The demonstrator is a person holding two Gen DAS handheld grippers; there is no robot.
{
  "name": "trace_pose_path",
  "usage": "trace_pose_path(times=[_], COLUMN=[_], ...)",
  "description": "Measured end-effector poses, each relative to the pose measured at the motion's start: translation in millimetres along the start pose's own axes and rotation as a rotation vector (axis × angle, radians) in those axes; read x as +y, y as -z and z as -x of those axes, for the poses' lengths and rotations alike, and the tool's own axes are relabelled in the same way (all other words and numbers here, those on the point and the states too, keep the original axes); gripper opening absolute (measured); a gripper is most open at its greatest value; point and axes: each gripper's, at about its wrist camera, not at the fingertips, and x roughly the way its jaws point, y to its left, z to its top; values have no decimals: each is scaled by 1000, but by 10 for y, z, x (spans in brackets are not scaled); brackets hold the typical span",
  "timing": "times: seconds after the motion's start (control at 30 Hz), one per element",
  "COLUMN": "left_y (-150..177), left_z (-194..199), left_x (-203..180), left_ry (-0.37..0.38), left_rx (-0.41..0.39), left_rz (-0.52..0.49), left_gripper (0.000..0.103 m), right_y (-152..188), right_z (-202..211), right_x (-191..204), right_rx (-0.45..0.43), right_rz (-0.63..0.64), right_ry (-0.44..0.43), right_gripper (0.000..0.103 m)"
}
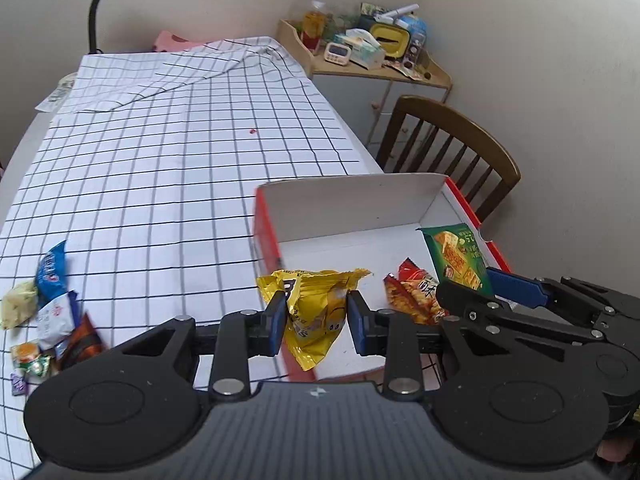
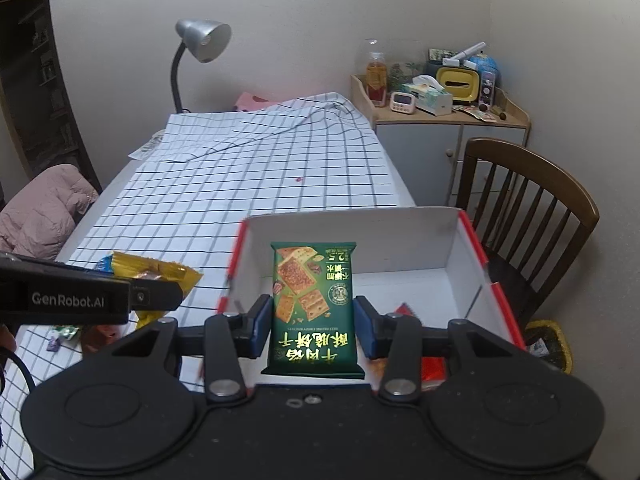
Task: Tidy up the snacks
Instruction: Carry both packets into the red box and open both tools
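My left gripper (image 1: pixel 317 322) has its two blue-padded jaws clamped on one crinkled yellow foil snack bag (image 1: pixel 316 308), which hangs over the near left corner of the box. My right gripper (image 2: pixel 311 330) grips one flat green biscuit packet (image 2: pixel 313 304) printed with crackers, held upright between its two blue pads above the box's near edge. In the left wrist view that same green packet sits at the right, just in front of my right gripper's black linkage.

Below both sits one shallow cardboard box (image 1: pixel 360 204), white inside and red outside, on the near right part of the table. Inside it, between the two held packets, lies one red-orange snack packet (image 1: pixel 414 294) on the white floor.

On the tablecloth to the near left lies a loose heap of small snacks (image 1: pixel 48 312): I count one blue wrapper, one white pouch, one pale lumpy piece, one dark orange packet, and a few little sweets that are too small to count surely.

The table wears one white cloth with a black grid (image 1: pixel 180 140), folded back at the far end. Beyond it stands one silver gooseneck desk lamp (image 2: pixel 200 40). To the right are one dark wooden slatted chair (image 2: pixel 532 208) and, farther off, one grey cabinet with a cluttered wooden top (image 2: pixel 444 120).
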Motion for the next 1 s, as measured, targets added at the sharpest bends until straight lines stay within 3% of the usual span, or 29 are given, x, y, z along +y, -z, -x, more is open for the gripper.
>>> trace_pose_path(times=[0.5, 1.0], left_y=[-166, -114], left_z=[-844, -1560], left_x=[-529, -602], left_ry=[-48, -118], left_rx=[104, 229], left_rz=[-31, -12], left_gripper=[31, 31], right_y=[-47, 18], right_z=[-578, -1199], right_x=[-720, -918], right_rx=[115, 228], right_rz=[-45, -24], right_ry=[31, 2], right_gripper=[42, 42])
